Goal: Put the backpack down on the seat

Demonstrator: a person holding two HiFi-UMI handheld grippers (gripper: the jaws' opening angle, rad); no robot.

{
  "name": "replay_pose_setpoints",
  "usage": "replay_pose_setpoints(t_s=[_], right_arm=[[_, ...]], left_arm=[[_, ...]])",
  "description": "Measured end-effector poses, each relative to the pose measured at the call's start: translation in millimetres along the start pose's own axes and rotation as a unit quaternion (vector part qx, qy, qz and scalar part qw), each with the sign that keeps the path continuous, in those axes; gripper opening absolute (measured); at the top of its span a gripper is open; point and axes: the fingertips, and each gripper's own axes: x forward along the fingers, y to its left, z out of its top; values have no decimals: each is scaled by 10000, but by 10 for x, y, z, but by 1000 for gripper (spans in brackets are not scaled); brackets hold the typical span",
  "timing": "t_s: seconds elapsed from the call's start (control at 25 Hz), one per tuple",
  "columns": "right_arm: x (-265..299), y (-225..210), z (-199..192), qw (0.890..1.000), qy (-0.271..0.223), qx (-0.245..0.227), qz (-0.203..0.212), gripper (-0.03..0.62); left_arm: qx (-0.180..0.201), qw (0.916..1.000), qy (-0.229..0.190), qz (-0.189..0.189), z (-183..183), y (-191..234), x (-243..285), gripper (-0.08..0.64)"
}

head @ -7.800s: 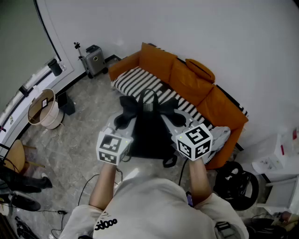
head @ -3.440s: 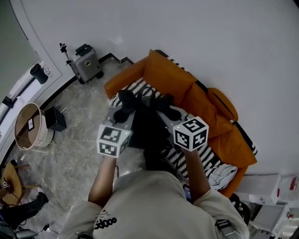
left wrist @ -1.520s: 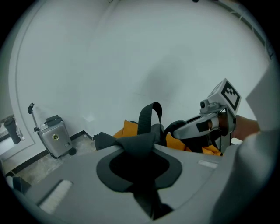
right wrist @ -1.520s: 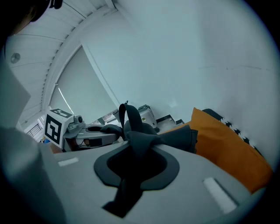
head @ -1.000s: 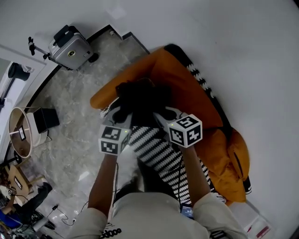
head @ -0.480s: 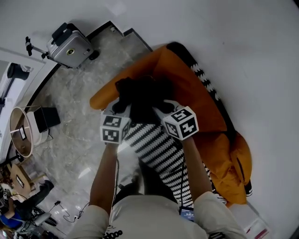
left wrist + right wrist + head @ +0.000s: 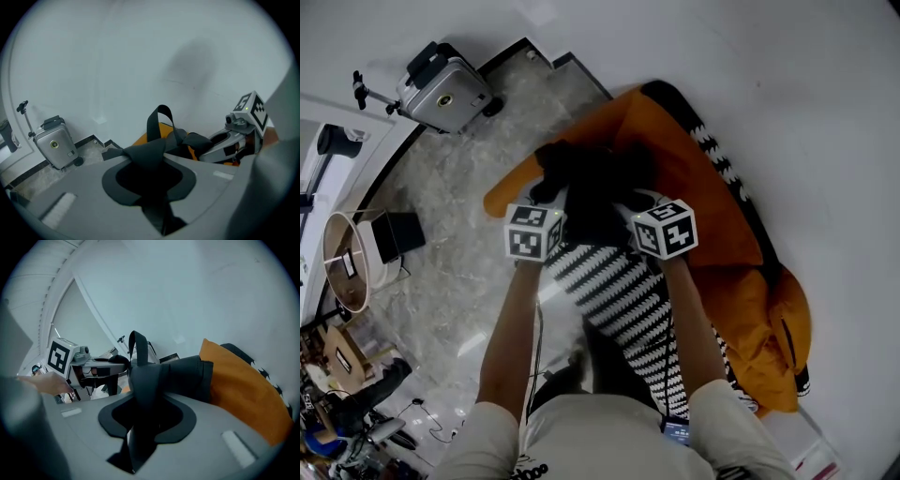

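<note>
The black backpack (image 7: 592, 186) lies at the end of the orange sofa (image 7: 703, 192), above the striped seat cover (image 7: 614, 291). My left gripper (image 7: 547, 201) reaches to its left side and my right gripper (image 7: 628, 201) to its right side. In the left gripper view a black shoulder strap (image 7: 154, 152) is pinched in the left gripper (image 7: 157, 206), whose jaws are starting to open. In the right gripper view the other strap (image 7: 140, 380) still runs between the jaws of the right gripper (image 7: 135, 446), which are opening, with a thin gap beside the strap.
A silver suitcase (image 7: 445, 86) stands on the marble floor by the wall. A round basket (image 7: 347, 262) and a black box (image 7: 398, 234) sit at the left. An orange cushion (image 7: 778, 328) lies further along the sofa. The white wall is close behind the sofa back.
Both grippers have pushed forward with the backpack, toward the sofa's end. The marker cubes now sit nearer the bag and closer together.
</note>
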Motion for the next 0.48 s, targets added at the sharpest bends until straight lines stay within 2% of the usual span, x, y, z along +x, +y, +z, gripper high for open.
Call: replay_pose_setpoints(t_s=[0.2, 0.36, 0.48], right_arm=[[125, -118, 62, 9998, -58, 117, -144, 109], [213, -116, 99, 9995, -163, 162, -217, 137], [236, -63, 83, 9993, -268, 137, -205, 157]], left_arm=[[-169, 9996, -76, 198, 4, 89, 104, 74], [-494, 9977, -259, 389, -30, 193, 100, 87], [-596, 9971, -118, 468, -167, 214, 73, 156]])
